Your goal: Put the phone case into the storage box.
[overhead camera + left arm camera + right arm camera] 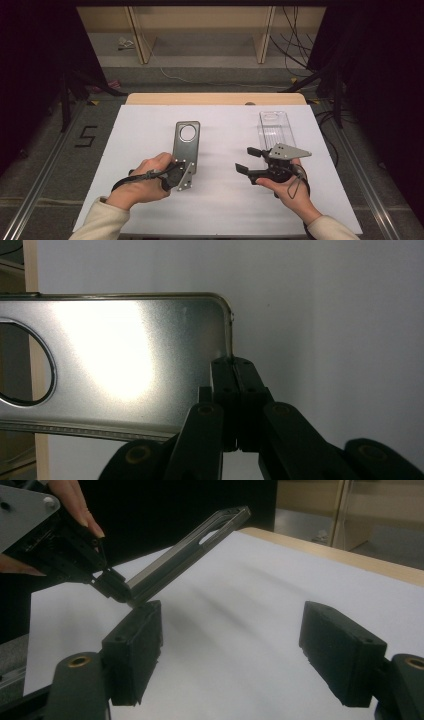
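Observation:
A grey metal plate with a round hole near its far end is held over the white sheet. My left gripper is shut on the plate's near short edge. In the left gripper view the closed jaws pinch the rim of the shiny plate. My right gripper stands open at the right, pointing left toward the plate, with nothing between its pads. In the right gripper view the wide jaws frame bare paper. Beyond them the plate slants upward from the left gripper.
A clear plastic tray lies on the sheet just beyond the right gripper. The wooden table edge shows at the back. Floor, cables and stand legs lie beyond the table.

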Demonstrator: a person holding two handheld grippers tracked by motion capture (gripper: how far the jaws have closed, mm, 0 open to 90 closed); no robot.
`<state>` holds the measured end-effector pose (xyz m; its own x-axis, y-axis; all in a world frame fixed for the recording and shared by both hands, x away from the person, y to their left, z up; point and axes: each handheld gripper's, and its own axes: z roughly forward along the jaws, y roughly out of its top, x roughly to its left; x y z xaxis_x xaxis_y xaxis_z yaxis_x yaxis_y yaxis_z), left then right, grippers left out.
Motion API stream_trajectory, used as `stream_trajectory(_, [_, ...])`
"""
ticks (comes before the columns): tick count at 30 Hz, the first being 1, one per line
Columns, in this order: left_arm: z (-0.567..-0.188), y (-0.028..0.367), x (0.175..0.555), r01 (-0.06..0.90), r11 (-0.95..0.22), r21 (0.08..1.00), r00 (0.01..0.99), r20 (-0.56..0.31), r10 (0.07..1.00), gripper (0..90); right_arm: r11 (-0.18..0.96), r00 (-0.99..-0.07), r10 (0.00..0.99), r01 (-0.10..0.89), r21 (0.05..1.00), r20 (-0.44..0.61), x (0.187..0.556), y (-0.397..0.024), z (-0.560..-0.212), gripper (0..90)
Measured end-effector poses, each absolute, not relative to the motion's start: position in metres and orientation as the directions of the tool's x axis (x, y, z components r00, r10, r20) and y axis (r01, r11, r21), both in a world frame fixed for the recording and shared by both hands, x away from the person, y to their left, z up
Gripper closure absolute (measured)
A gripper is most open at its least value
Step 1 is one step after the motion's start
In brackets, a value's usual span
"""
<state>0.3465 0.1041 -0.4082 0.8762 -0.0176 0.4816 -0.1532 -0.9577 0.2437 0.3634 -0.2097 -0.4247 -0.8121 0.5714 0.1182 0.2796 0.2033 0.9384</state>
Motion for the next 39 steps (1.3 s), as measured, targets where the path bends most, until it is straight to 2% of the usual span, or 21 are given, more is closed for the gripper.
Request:
stream_trajectory(32, [-0.410,0.079,0.333,-0.233,-0.947,0.222,0.870,0.483,-0.101,88.9,0.175,-0.792,0.584,0.341,0.924,0.181,0.398,-0.175,-0.427,27.4])
stream_trajectory(39, [-0.413,0.074,0.330,-0.250,-0.944,0.216,0.870,0.478,-0.121,88.8,0.147,-0.783,0.579,0.372,0.917,0.225,0.406,-0.169,-0.428,27.7])
